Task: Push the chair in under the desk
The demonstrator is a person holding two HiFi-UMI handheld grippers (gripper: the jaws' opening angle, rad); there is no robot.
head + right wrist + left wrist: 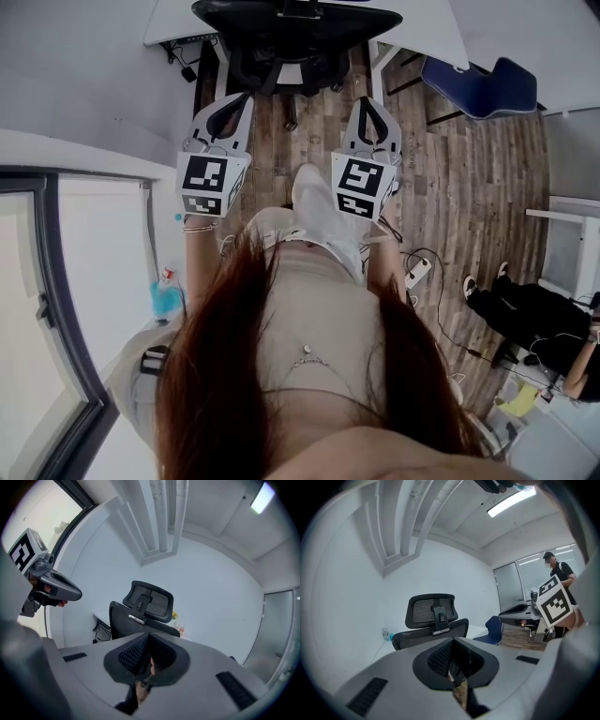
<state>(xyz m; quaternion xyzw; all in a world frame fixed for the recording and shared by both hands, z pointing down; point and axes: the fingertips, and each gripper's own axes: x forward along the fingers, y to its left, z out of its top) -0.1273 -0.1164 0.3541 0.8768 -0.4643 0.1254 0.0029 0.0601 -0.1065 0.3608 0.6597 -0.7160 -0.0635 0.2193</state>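
A black mesh-backed office chair (295, 37) stands at the top of the head view, its seat partly under the white desk (178, 23). Both gripper views show its backrest and headrest straight ahead: chair (433, 620), chair (143, 613). My left gripper (230, 103) and right gripper (371, 105) are held side by side over the wooden floor, pointing at the chair and a short way from it. Both are shut with nothing between the jaws: left gripper (458, 672), right gripper (144, 670). Neither touches the chair.
A blue chair (478, 84) stands at the back right. A power strip (417, 272) with cables lies on the floor by my right foot. A person in black (525, 314) sits at the right. A window frame (56, 309) runs along the left.
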